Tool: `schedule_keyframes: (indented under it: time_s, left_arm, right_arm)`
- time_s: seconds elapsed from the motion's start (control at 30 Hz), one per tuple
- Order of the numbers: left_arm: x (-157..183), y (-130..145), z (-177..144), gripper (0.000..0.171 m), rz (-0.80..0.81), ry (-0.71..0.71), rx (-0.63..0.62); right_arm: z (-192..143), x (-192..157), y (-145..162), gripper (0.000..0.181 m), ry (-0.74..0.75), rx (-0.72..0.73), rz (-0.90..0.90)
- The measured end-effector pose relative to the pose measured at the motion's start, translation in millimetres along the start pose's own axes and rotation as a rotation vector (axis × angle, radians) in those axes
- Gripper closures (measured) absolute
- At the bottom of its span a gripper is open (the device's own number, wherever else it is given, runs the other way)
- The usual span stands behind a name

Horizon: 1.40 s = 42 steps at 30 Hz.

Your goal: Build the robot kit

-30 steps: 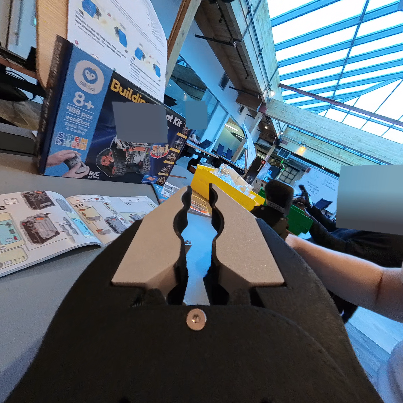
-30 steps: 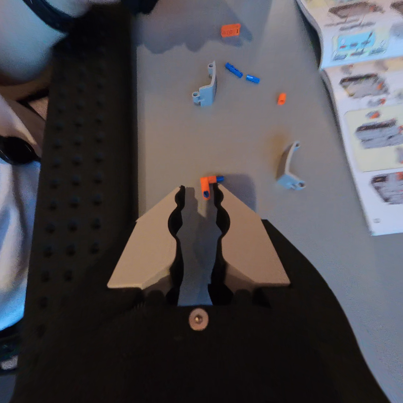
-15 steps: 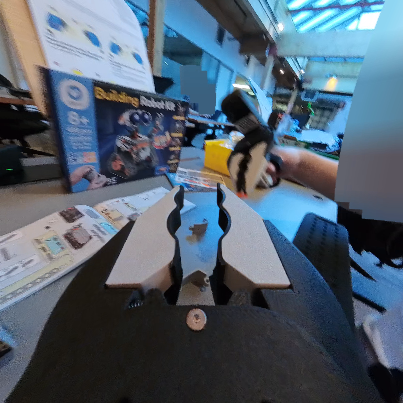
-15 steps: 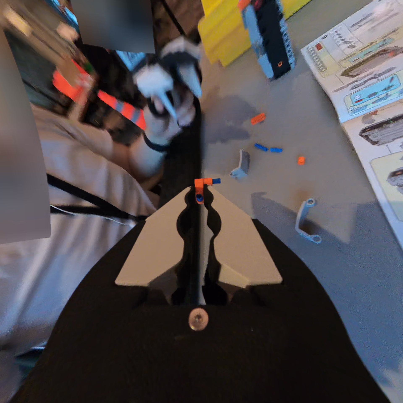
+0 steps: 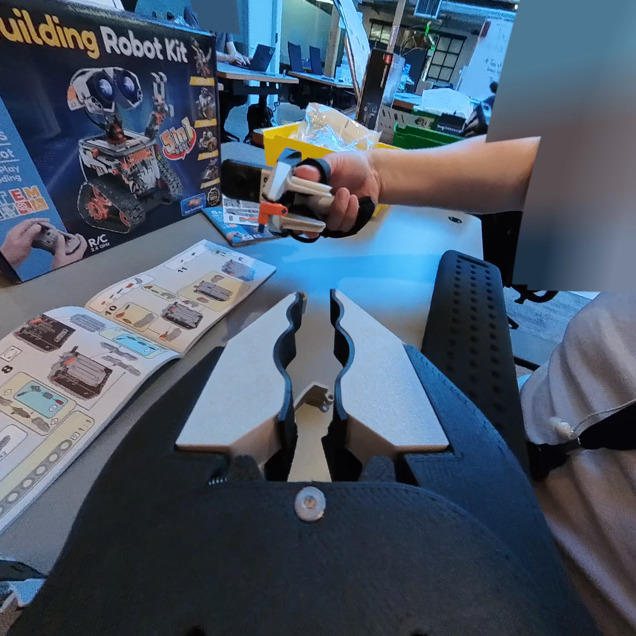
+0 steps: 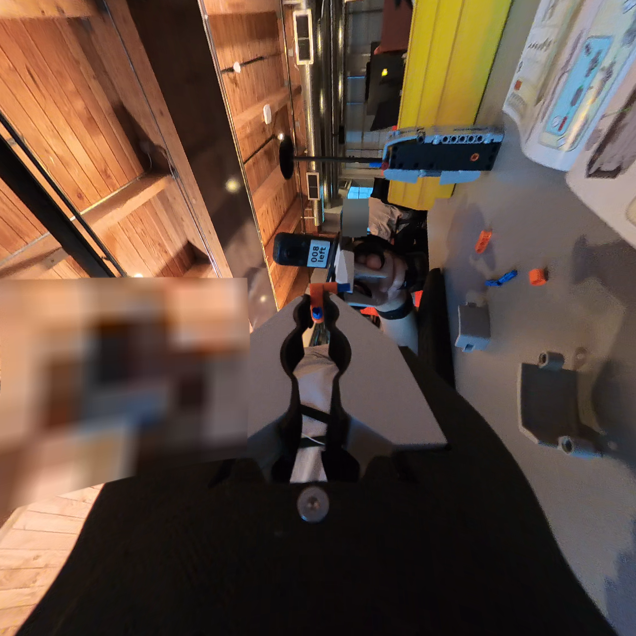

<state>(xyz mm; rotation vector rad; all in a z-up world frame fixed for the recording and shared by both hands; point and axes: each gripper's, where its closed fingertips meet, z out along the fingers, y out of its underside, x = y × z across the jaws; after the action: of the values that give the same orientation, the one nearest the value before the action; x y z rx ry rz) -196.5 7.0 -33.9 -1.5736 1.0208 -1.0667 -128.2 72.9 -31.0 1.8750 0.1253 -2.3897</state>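
Observation:
My right gripper [image 6: 318,303] is shut on a small orange angle connector with a blue pin [image 6: 318,296] and holds it in the air, turned on its side. The left wrist view shows this gripper [image 5: 270,206] in a hand above the grey table [image 5: 361,261], with the orange connector [image 5: 268,212] at its tips. My left gripper [image 5: 316,297] is open and empty, low over the table. A grey curved piece [image 5: 314,395] lies on the table below the gap between its fingers. The left gripper [image 6: 344,266] faces the right one a short way off.
An open instruction booklet [image 5: 120,337] lies to the left, with a robot kit box [image 5: 103,130] behind it. A yellow bin [image 5: 285,141] holds plastic bags. A black and grey block assembly [image 6: 444,155], grey pieces [image 6: 473,325], orange pieces [image 6: 537,276] and a blue pin [image 6: 500,278] lie on the table. A black chair armrest [image 5: 464,327] is at the right. Tip to tip, the grippers are about 10 cm apart.
My right gripper closed on the orange connector, lifted it off the table and turned sideways toward the left gripper. My left gripper tilted down toward the table and its jaws opened a little wider.

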Motion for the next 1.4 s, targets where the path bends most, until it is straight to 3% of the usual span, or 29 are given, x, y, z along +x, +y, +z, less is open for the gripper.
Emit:
schedule_keyframes:
  time_s: [0.03, 0.37, 1.4]
  left_arm:
    - [-1.3, -0.7, -1.0, 0.158, -0.008, -0.004, 0.015]
    - [0.6, 9.4, -7.2, 0.158, -0.066, -0.001, 0.055]
    - [-1.8, 25.0, 3.5, 0.157, -0.077, -0.013, -0.003]
  right_arm:
    - [0.8, 0.7, -2.9, 0.176, 0.004, -0.006, 0.012]
    - [-2.0, -6.5, -51.2, 0.176, 0.055, 0.055, -0.003]
    - [-13.0, 6.0, -37.2, 0.176, 0.064, 0.143, 0.027]
